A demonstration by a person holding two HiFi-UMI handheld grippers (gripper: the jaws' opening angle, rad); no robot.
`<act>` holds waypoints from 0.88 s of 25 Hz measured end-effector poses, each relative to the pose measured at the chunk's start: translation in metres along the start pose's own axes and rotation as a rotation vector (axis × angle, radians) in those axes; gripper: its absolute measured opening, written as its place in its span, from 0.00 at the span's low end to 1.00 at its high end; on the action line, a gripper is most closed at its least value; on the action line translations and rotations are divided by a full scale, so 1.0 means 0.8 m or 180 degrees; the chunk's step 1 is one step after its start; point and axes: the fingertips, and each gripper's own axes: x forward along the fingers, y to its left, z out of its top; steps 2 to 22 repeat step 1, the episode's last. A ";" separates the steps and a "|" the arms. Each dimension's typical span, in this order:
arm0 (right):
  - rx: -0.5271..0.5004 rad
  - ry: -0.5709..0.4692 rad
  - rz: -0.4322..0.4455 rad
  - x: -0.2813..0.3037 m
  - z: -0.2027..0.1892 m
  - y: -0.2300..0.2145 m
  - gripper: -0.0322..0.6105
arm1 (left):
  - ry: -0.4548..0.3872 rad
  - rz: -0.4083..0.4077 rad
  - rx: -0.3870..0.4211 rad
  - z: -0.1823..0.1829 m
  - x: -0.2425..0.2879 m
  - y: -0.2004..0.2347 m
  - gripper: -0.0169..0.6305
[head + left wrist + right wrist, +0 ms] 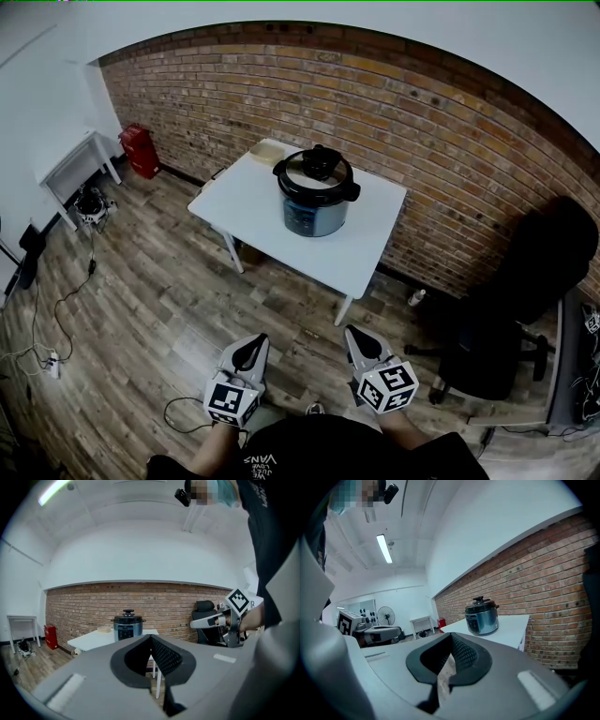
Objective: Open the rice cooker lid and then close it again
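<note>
Ahead of me the white table (375,234) carries 2 things — the rice cooker (316,192) and a pale flat container (269,150) behind it.

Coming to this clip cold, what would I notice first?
A dark rice cooker, lid on, stands on a small white table against the brick wall. Near the bottom of the head view, the left gripper and right gripper are shut and empty, held above the wood floor well short of the table.

White "VANS", upside down, stands on the person's black shirt (319,452) behind both jaw pairs; print on the rice cooker (315,199) ahead is unreadable.
</note>
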 end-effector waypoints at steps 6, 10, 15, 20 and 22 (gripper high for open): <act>0.0001 -0.0001 -0.0003 0.000 0.001 -0.001 0.06 | 0.0006 0.0000 0.0003 0.000 0.001 -0.001 0.03; 0.0001 -0.0001 -0.0003 0.000 0.001 -0.001 0.06 | 0.0006 0.0000 0.0003 0.000 0.001 -0.001 0.03; 0.0001 -0.0001 -0.0003 0.000 0.001 -0.001 0.06 | 0.0006 0.0000 0.0003 0.000 0.001 -0.001 0.03; 0.0001 -0.0001 -0.0003 0.000 0.001 -0.001 0.06 | 0.0006 0.0000 0.0003 0.000 0.001 -0.001 0.03; 0.0001 -0.0001 -0.0003 0.000 0.001 -0.001 0.06 | 0.0006 0.0000 0.0003 0.000 0.001 -0.001 0.03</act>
